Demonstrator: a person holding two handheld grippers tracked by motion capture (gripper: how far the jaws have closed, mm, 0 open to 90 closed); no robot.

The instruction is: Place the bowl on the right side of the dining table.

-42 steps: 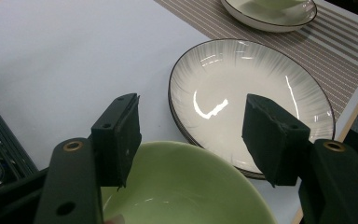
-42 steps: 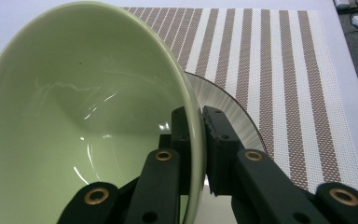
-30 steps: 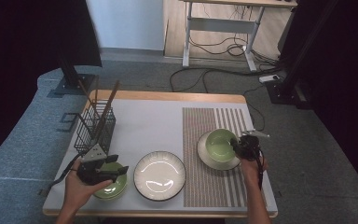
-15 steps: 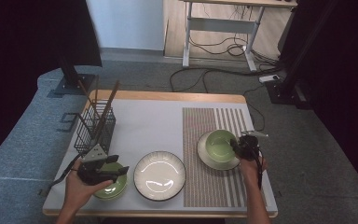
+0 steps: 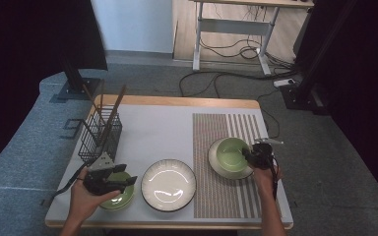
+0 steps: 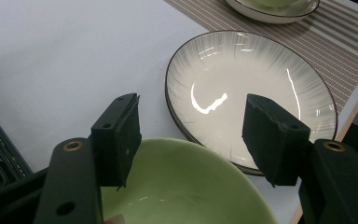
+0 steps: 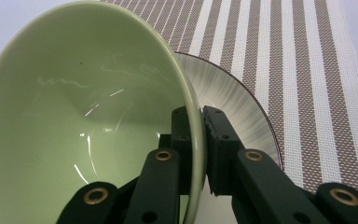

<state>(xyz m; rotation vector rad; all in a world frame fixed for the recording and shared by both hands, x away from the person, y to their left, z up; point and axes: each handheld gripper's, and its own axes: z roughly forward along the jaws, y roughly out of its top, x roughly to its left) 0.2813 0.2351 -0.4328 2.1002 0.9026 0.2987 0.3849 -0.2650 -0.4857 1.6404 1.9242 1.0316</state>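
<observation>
My right gripper (image 7: 198,140) (image 5: 250,156) is shut on the rim of a pale green bowl (image 7: 84,116) (image 5: 232,151), one jaw inside and one outside. That bowl rests on a white ribbed plate (image 7: 242,112) (image 5: 216,164) lying on the striped placemat (image 5: 224,128). At the table's front left my left gripper (image 6: 191,135) (image 5: 123,181) stands open above a second green bowl (image 6: 182,186) (image 5: 120,197), its pads apart and touching nothing. A larger white plate (image 6: 256,88) (image 5: 169,184) lies between the two bowls.
A black wire basket (image 5: 100,135) holding wooden utensils stands at the table's left side, its mesh edge (image 6: 0,149) showing beside my left gripper. The placemat (image 7: 303,70) stretches beyond the right bowl. A desk frame and cables (image 5: 236,44) lie on the floor behind the table.
</observation>
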